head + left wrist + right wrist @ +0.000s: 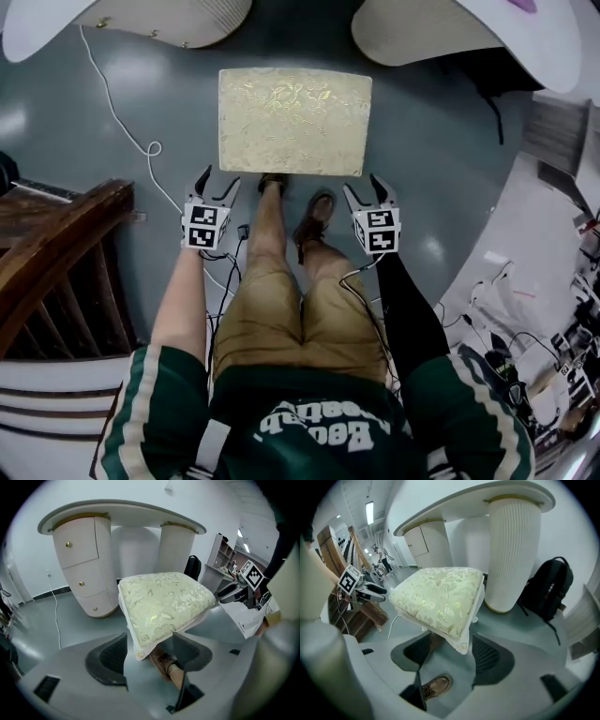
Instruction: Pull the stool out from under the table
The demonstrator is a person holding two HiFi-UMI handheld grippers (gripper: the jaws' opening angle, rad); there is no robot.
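Head view: the rectangular stool with a cream-and-gold floral cushion [295, 120] stands on the grey floor [441, 141], fully clear of the white curved-top table [37, 28] at the frame's top edge. The left gripper [218, 180] hovers just off the stool's near left corner and the right gripper [364, 186] just off its near right corner, both pointing down. Neither is seen touching the cushion. The person's brown leather shoes [314, 220] are between the grippers, close to the stool's near edge. A thin white cable [111, 103] runs across the floor at left. A dark brown wooden frame [56, 244] sits further left.

Left gripper view: the jaws stand wide apart. The cushion's near corner shows in the gap, and the pads aren't pressing on it. One shoe is under that corner. The table is behind the stool, with open floor between them.

Right gripper view: the jaws are wide here too, with the other cushion corner in the gap, not clamped. A shoe shows below. A black backpack [546, 590] leans beside the table's ribbed pedestal.
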